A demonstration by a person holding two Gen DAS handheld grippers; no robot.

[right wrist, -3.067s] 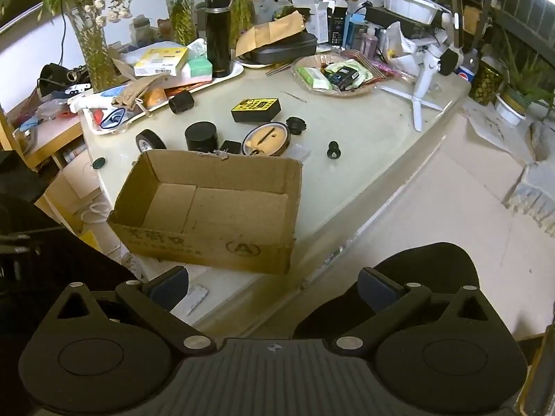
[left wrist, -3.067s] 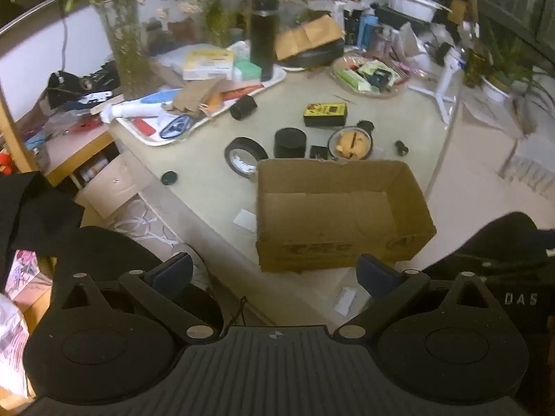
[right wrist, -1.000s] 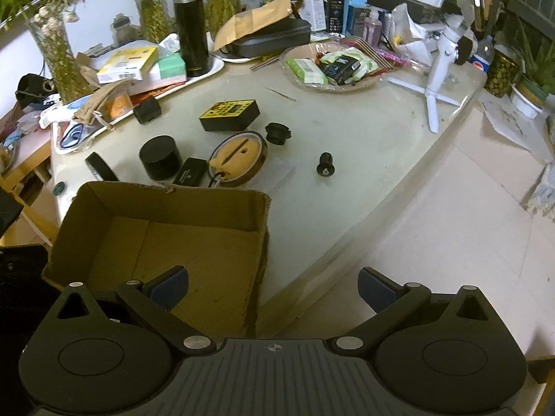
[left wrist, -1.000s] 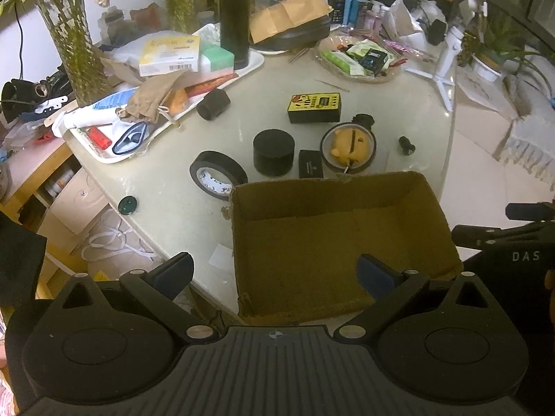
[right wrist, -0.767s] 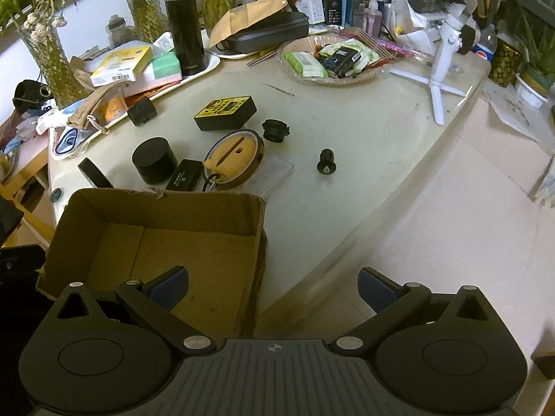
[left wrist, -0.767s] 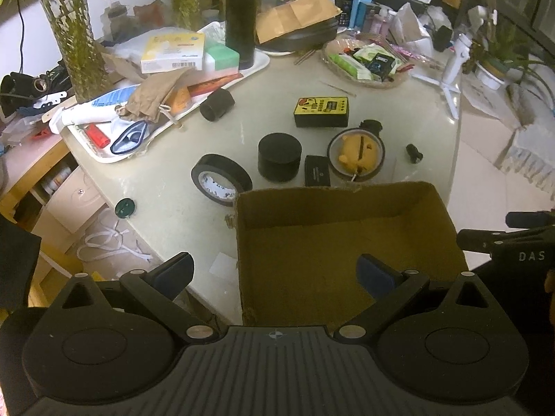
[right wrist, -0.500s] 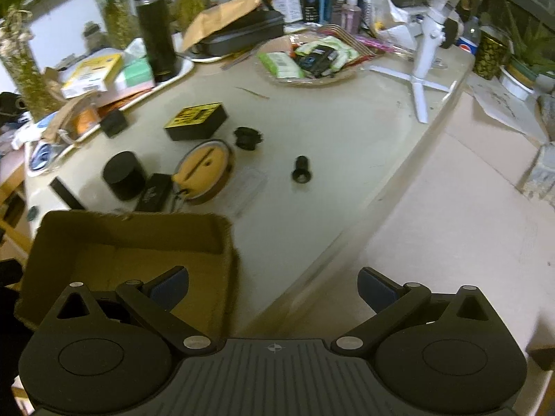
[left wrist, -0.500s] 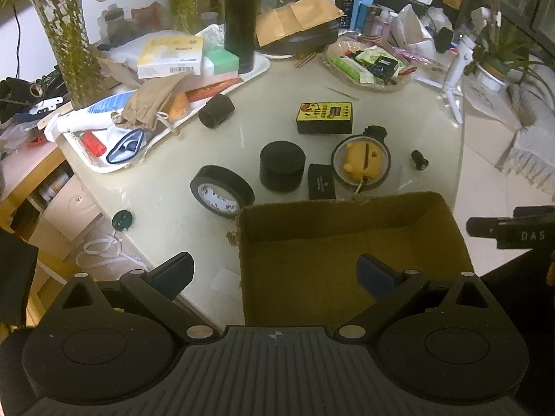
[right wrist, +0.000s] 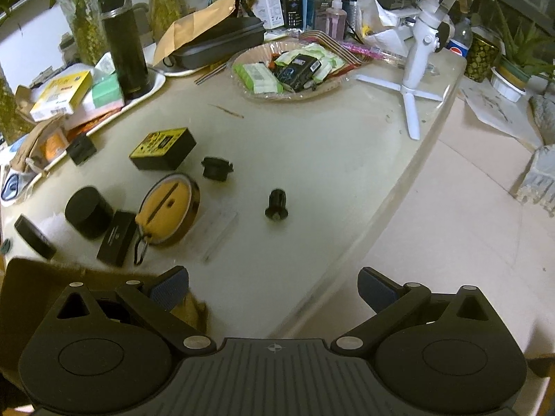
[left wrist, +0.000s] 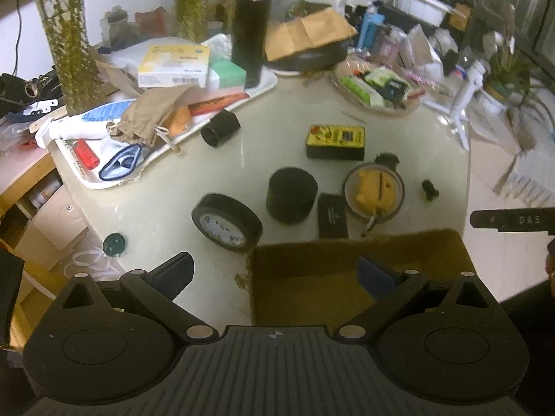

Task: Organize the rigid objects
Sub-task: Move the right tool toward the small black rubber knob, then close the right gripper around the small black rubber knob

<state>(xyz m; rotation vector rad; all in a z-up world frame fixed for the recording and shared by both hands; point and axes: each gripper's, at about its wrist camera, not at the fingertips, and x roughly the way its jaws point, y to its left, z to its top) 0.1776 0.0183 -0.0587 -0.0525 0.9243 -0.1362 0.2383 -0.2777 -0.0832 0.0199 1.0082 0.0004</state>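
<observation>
On table: cardboard box (left wrist: 360,270) sat empty near edge
left gripper (left wrist: 274,272): jaws wide, nothing held
right gripper (right wrist: 274,286): jaws wide, nothing held

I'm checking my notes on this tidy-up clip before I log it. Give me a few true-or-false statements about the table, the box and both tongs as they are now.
1. The cardboard box holds the tape roll. False: the tape roll lies on the table beside it.
2. The left tongs are open and hold nothing. True.
3. The yellow-topped box lies in the glass dish. False: it lies on the table, apart from the dish.
4. The right tongs are open. True.
5. The black flask stands upright. True.
</observation>
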